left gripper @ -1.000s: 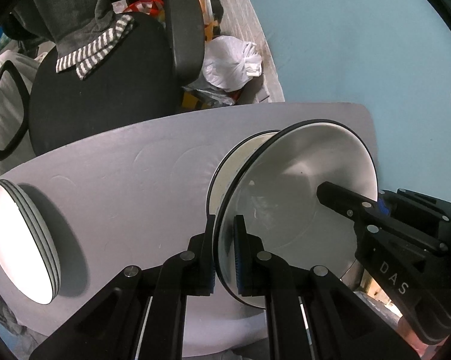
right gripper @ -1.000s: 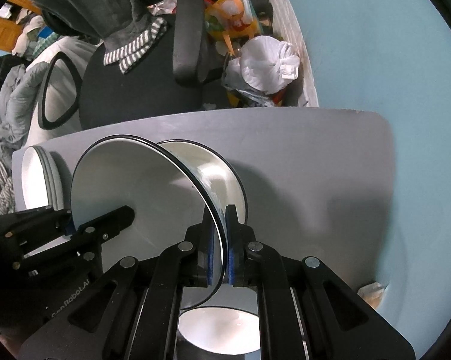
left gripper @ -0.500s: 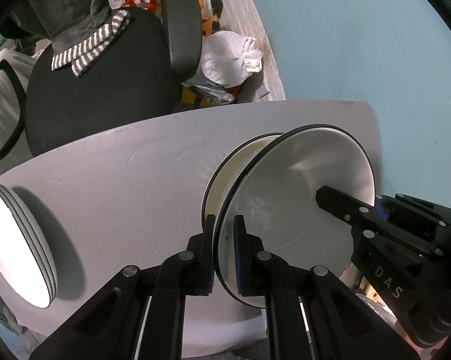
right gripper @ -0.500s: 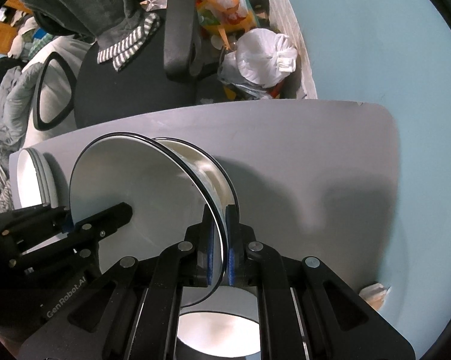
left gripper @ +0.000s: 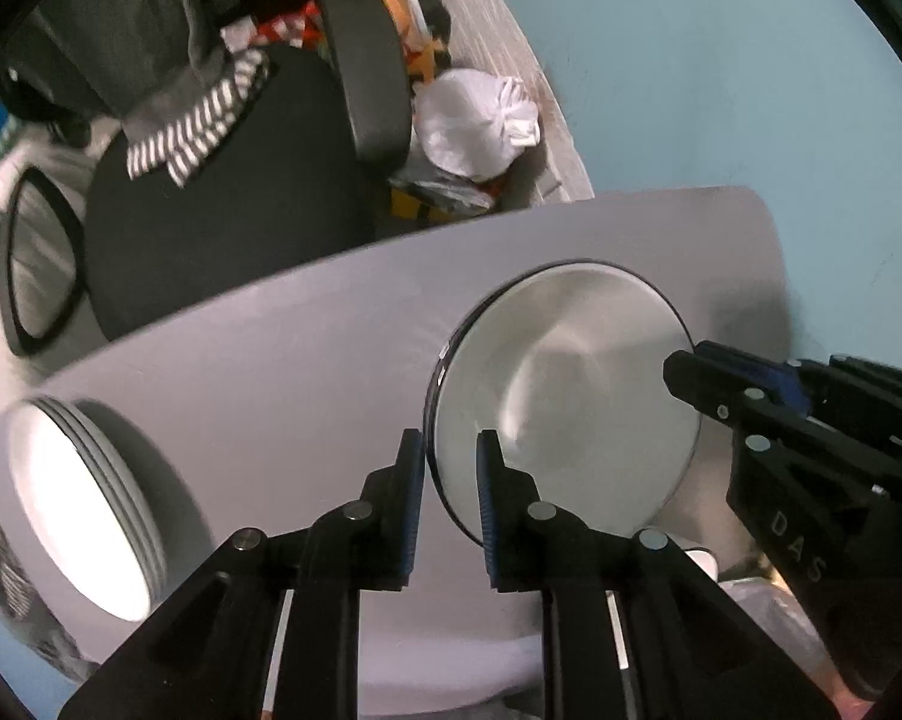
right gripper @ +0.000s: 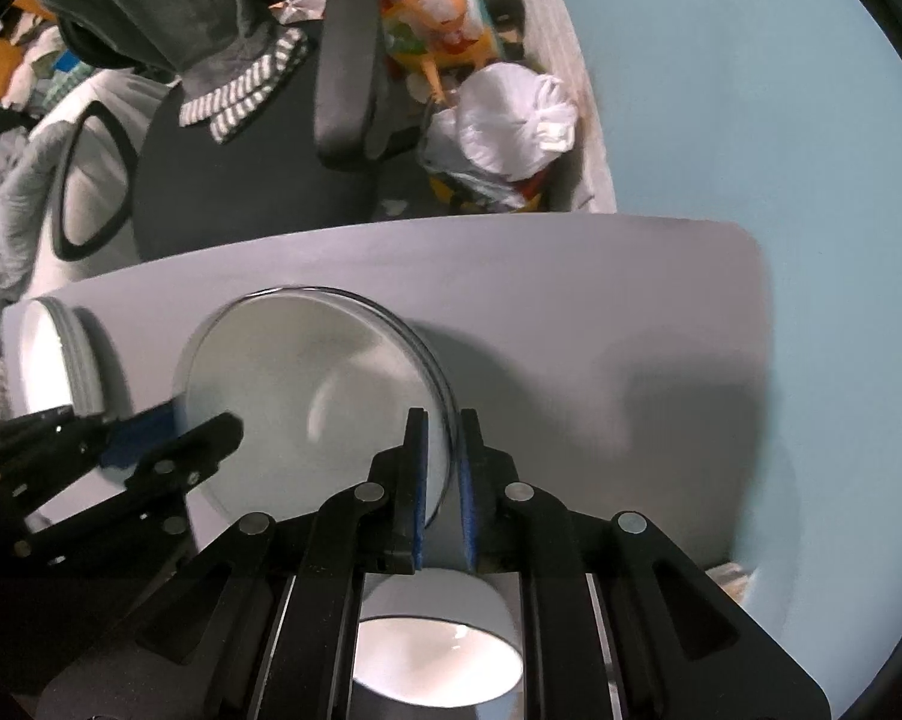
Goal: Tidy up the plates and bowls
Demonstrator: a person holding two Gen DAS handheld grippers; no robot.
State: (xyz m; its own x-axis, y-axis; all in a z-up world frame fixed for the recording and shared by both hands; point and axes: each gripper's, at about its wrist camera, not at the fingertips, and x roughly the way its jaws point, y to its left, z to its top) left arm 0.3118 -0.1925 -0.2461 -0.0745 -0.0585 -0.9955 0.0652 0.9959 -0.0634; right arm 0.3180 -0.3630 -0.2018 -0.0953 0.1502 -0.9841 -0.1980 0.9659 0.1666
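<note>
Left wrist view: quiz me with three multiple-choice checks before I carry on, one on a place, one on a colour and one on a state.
1. Where is the plate stack? A on the floor; B at the grey table's left end; C on a shelf.
2. What colour is the big bowl's rim? A red; B black; C gold.
3. The big bowl is: A empty; B full of food; C covered by a lid.
Answers: B, the stack lies on the table's left end; B, a thin dark line rings the bowl; A, its bare white inside shows.
</note>
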